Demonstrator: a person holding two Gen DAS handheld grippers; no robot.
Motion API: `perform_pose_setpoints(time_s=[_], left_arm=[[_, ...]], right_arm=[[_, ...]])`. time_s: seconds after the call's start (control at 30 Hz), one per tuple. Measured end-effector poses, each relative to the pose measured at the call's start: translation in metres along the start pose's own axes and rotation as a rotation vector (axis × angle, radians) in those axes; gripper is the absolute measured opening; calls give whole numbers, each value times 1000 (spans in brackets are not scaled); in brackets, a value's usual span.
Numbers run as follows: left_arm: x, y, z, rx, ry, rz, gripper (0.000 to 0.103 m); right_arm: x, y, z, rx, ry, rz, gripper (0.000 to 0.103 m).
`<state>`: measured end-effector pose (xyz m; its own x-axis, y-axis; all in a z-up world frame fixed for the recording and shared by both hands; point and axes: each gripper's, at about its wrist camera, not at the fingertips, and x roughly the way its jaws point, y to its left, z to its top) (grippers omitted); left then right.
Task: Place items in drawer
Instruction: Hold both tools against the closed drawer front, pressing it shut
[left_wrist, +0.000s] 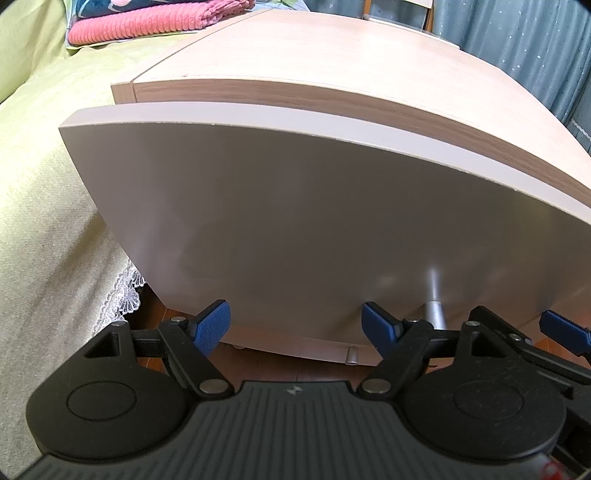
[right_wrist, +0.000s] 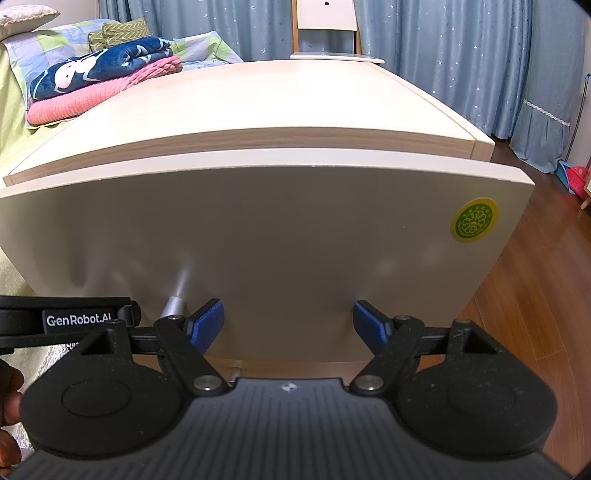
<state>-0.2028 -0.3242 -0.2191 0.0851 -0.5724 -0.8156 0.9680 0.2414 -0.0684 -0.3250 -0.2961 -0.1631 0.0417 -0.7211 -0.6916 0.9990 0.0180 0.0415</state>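
1. The left gripper (left_wrist: 297, 323) faced the drawer front (left_wrist: 295, 221), fingers spread, holding nothing.
2. The right gripper (right_wrist: 288, 321) stood alongside, likewise spread and empty.
3. A metal handle (right_wrist: 175, 301) projected between them; a green sticker (right_wrist: 474, 220) marked the front's right side.

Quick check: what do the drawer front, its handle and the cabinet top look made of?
Drawer front: smooth, glossy pale panel, probably lacquered or laminated board; it mirrors the handle. Handle: brushed silver metal by its look. Cabinet top: light wood-grain surface, possibly veneer or laminate; banded edge.
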Motion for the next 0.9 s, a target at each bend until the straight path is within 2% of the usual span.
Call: perform_pose_setpoints(time_s=[0.9], left_arm=[[-1, -14, -4, 3, -7, 0, 80]], right_arm=[[5, 3, 5, 3, -3, -4, 75]])
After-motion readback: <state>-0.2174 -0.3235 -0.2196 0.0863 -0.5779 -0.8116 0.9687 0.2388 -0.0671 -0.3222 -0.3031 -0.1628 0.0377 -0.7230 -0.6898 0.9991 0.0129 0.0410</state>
